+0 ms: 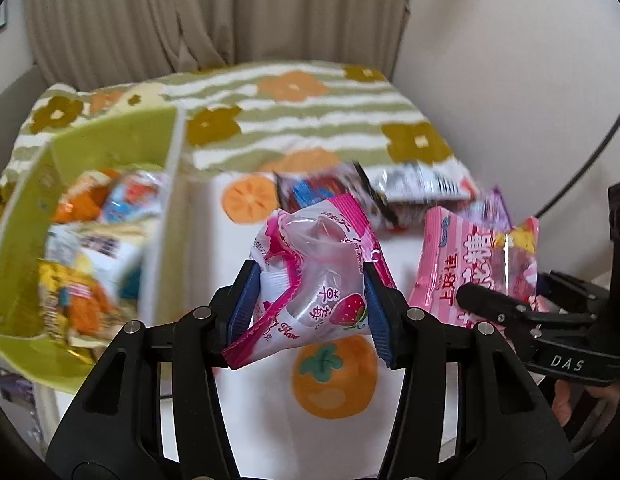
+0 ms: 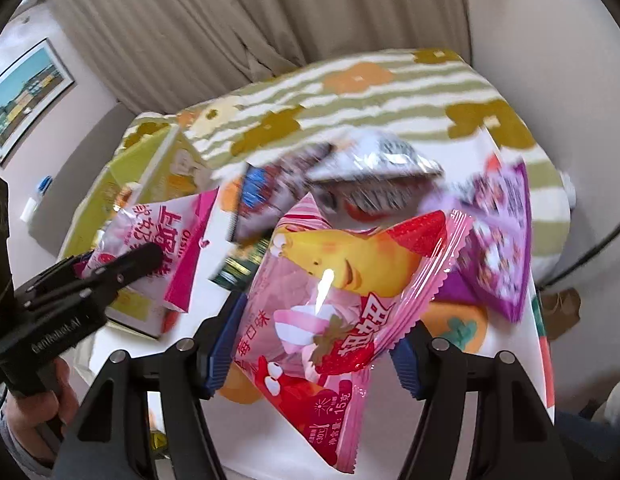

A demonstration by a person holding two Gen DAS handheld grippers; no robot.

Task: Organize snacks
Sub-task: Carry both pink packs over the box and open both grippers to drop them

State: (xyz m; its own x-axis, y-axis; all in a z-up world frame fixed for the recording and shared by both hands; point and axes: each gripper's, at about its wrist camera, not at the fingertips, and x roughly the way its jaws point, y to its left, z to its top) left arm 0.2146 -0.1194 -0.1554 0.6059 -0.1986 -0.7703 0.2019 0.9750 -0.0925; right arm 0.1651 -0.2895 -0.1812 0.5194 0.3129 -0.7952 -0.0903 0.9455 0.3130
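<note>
Left wrist: left gripper (image 1: pixel 310 300) clamped on pink strawberry packet (image 1: pixel 310 280), held just right of green bin (image 1: pixel 29 208), already partly filled. Right wrist: right gripper (image 2: pixel 314 344) pinching marshmallow packet (image 2: pixel 350 300); purple packet (image 2: pixel 498 236), others left on table (image 2: pixel 277 440) — roughly midway.

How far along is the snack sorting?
Partly done. Several snacks already sit in the green bin. In hand: the left gripper holds a strawberry candy packet, and the right gripper holds a pink marshmallow packet. Left on the table: a purple packet and some dark wrapped snacks.
</note>
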